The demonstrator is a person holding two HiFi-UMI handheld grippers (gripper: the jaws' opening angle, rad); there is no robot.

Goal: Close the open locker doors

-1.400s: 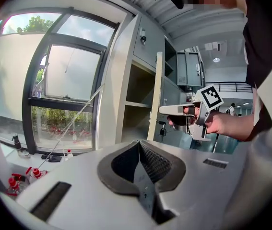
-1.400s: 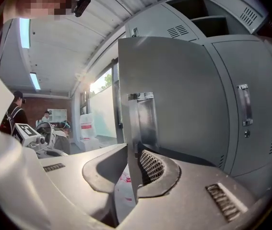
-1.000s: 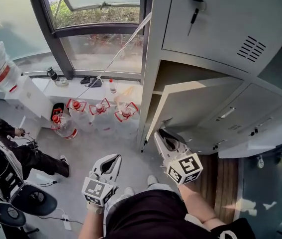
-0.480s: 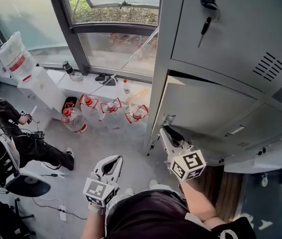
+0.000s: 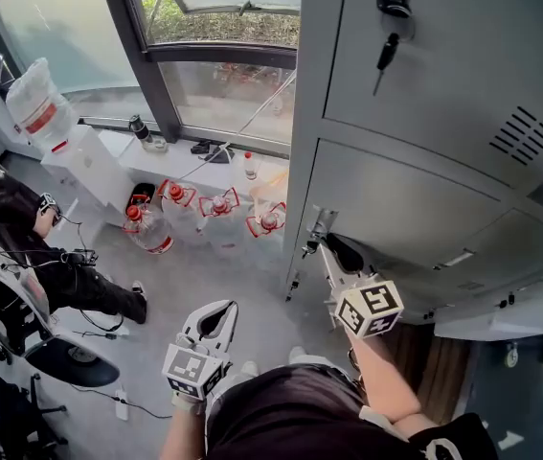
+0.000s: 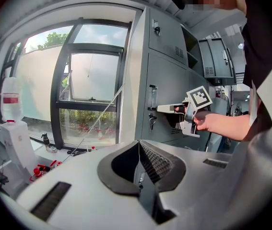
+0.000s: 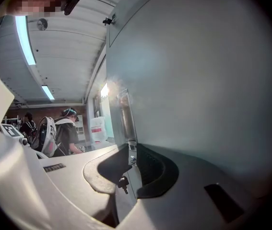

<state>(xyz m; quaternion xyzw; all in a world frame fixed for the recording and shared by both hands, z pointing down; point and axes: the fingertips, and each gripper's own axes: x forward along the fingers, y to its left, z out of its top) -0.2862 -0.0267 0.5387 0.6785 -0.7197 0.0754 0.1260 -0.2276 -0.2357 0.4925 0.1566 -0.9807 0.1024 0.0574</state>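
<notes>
The grey locker door (image 5: 395, 209) lies flush in its frame, below a shut door that has a key (image 5: 386, 56) in its lock. My right gripper (image 5: 327, 247) has its tips at this door's left edge, just below the handle (image 5: 320, 220). Its jaws are closing and stand a narrow slit apart, with nothing gripped. In the right gripper view the door (image 7: 198, 80) fills the right side, and its small key (image 7: 123, 181) shows beyond my right gripper (image 7: 130, 150). My left gripper (image 5: 215, 312) hangs low and away from the lockers, shut and empty. The left gripper view shows it (image 6: 138, 143) below my right gripper (image 6: 171, 108).
Red-capped water jugs (image 5: 215, 207) stand on the floor under the window (image 5: 214, 75). A white water dispenser (image 5: 70, 151) stands at the left. A seated person's leg (image 5: 79, 290) stretches across the floor. A lower locker door (image 5: 501, 319) juts out at the right, and upper doors (image 6: 217, 56) hang open.
The locker door has swung from wide open to flush shut, with my right gripper following it in toward the cabinet. My left gripper has barely moved.
</notes>
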